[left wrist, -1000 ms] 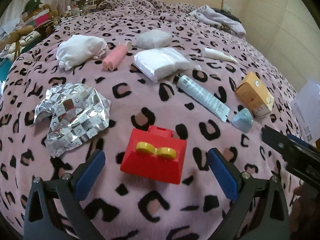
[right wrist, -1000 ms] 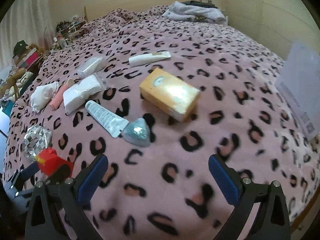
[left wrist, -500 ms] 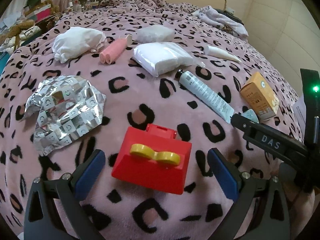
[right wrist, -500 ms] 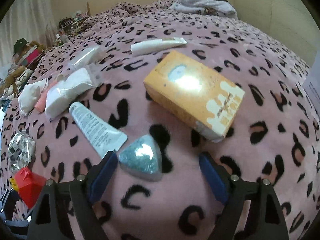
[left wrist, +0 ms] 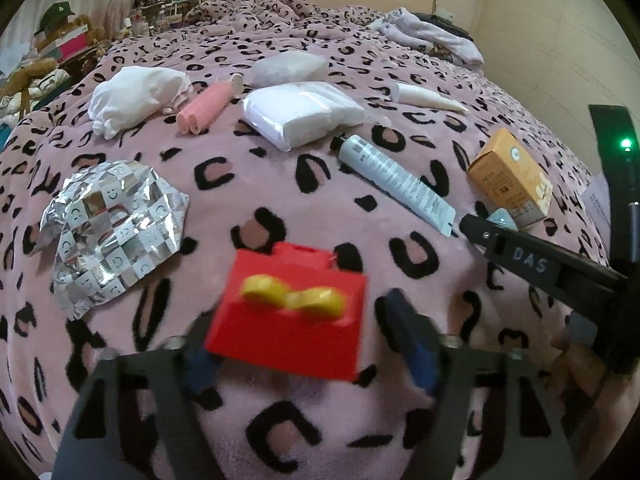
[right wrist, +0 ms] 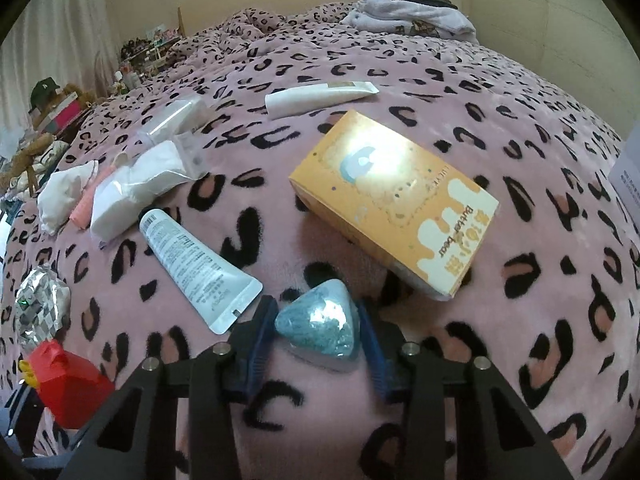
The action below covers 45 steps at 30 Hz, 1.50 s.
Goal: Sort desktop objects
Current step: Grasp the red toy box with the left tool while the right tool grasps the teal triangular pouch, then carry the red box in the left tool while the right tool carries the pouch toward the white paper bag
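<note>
A red box with a yellow bow (left wrist: 290, 314) lies on the leopard-print bedspread (left wrist: 280, 184), between the fingers of my left gripper (left wrist: 308, 344). The jaws are closing around it and blurred; a gap still shows on the right side. It also shows in the right wrist view (right wrist: 66, 380). My right gripper (right wrist: 316, 340) has its blue pads against both sides of a pale blue triangular packet (right wrist: 320, 330). The right gripper's arm (left wrist: 536, 264) shows at the right of the left wrist view.
On the bedspread lie an orange Butter bear box (right wrist: 396, 204), a grey tube (right wrist: 196, 268), a white tube (right wrist: 320, 98), white packets (left wrist: 304, 114), a pink roll (left wrist: 206, 112), a white cloth bag (left wrist: 132, 98) and a silver foil bag (left wrist: 116, 224). Clothes (right wrist: 412, 16) lie at the far edge.
My right gripper moved forward and down and closed onto the blue triangular packet. My left gripper's fingers have narrowed around the red box.
</note>
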### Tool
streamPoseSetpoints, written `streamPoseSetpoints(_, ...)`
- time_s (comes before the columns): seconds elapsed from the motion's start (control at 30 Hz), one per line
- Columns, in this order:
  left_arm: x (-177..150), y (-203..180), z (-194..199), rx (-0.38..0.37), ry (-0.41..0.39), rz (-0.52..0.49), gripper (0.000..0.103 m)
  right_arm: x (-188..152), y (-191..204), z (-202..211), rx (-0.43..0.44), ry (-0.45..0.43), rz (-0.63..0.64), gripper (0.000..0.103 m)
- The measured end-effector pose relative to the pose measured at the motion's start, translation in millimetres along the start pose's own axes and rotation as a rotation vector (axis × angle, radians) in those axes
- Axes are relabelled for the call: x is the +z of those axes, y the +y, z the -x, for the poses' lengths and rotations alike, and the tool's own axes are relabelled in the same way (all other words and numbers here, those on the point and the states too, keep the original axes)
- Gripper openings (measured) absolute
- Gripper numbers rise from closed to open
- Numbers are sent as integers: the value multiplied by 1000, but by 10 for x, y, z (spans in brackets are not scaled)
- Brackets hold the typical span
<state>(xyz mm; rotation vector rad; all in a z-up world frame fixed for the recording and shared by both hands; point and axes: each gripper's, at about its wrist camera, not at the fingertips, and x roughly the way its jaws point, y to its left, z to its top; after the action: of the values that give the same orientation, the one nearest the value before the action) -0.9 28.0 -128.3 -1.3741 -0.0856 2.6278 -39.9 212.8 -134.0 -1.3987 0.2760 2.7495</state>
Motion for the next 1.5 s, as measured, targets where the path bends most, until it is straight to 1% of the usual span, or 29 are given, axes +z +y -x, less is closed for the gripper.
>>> streamPoseSetpoints(0.03,2,23,-4,-8,6,10,53,-4,-1,16,4,-2,-3,42)
streamPoseSetpoints(0.17,4,138,-8,-54,18,72,53,-34,8,92,18,-11,-10,42)
streamPoseSetpoints(0.27,3,170,-2,-58,18,83,53,-67,22,143,27,-9,-12,42)
streamPoseSetpoints(0.47,1,162,38,-41,15,73,53,-132,55,255,45,-6,-15,42)
streamPoseSetpoints(0.57,7,164,96,-11,8,56,53,-159,79,326,56,-6,-12,42)
streamPoseSetpoints(0.87,113,243,352,52,8,60,53,-235,195,532,88,1,18,42)
streamPoseSetpoints(1.03,212,222,557,79,-4,54,53,-229,284,686,85,-8,44,42)
streamPoseSetpoints(1.23,368,131,788,85,-20,50,53,-134,314,984,84,-47,65,42)
streamPoseSetpoints(1.5,513,-77,988,87,-40,32,53,-18,189,1302,76,-86,61,42)
